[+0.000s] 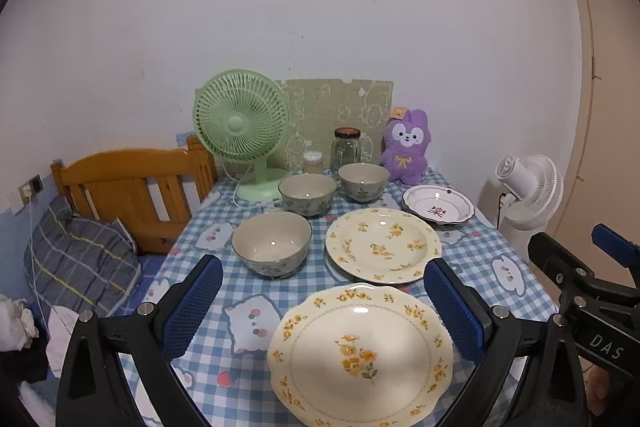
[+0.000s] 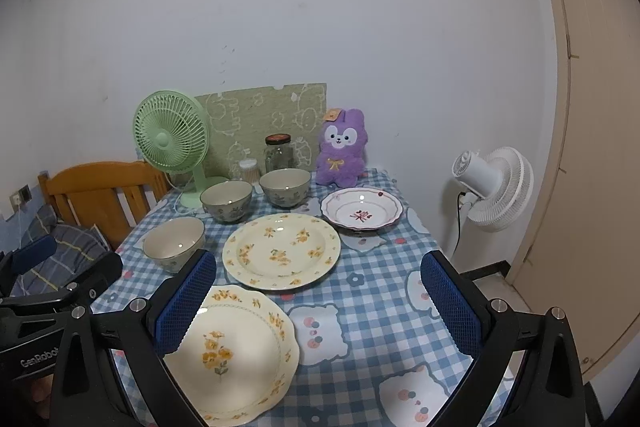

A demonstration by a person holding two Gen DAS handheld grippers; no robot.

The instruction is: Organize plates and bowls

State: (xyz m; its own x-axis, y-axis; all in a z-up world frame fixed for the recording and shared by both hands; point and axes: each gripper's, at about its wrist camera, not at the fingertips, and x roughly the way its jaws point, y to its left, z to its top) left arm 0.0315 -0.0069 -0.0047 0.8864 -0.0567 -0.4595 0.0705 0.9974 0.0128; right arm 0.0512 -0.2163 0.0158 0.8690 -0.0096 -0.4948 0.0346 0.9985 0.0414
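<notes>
Hovering above the near edge of the table, the left gripper has its blue-padded fingers spread wide, holding nothing. Directly below and between those fingers lies the scalloped cream plate with yellow flowers, flat on the blue-and-white checked tablecloth. Just beyond that plate sits a round cream plate with scattered yellow flowers, and to its left stands a cream bowl with a dark rim. Farther back, two more bowls of the same kind, a middle bowl and a far bowl, stand side by side, close together. To the right of them rests a white plate with a wavy red-lined rim.

The right gripper is also spread wide and empty. Its left finger overlaps the scalloped plate's upper left rim in the right wrist view, whether touching I cannot tell; most of the plate lies left of the gap.

Along the wall stand a green desk fan, a glass jar with a dark lid and a purple plush rabbit.
</notes>
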